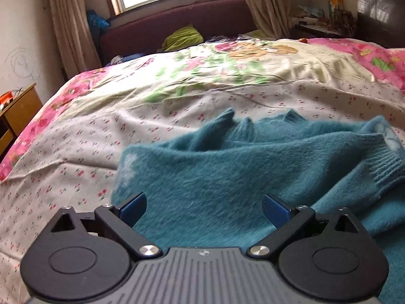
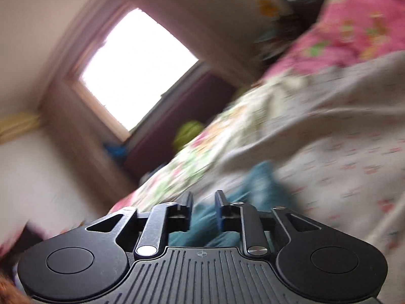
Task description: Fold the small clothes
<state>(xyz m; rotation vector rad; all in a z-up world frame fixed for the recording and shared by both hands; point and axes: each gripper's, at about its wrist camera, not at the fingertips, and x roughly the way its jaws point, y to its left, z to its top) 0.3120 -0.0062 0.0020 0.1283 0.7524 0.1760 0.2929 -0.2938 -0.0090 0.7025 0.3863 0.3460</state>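
A fuzzy teal sweater (image 1: 227,164) lies rumpled on the cherry-print bedsheet (image 1: 101,139), its ribbed cuff (image 1: 387,169) folded over at the right. My left gripper (image 1: 203,198) hovers just over the sweater's near part, jaws wide open, nothing between the blue pads. In the blurred, tilted right wrist view, my right gripper (image 2: 204,195) has its jaws a narrow gap apart. The teal sweater (image 2: 260,185) shows through and beyond that gap, and the pads do not visibly press on it. The bedsheet (image 2: 341,164) spreads to the right.
A pink floral quilt (image 1: 253,63) covers the far half of the bed. A green cloth (image 1: 182,38) lies by the maroon headboard (image 1: 177,22). A wooden nightstand (image 1: 17,111) stands at the left, and a cluttered side table (image 1: 319,20) at the far right.
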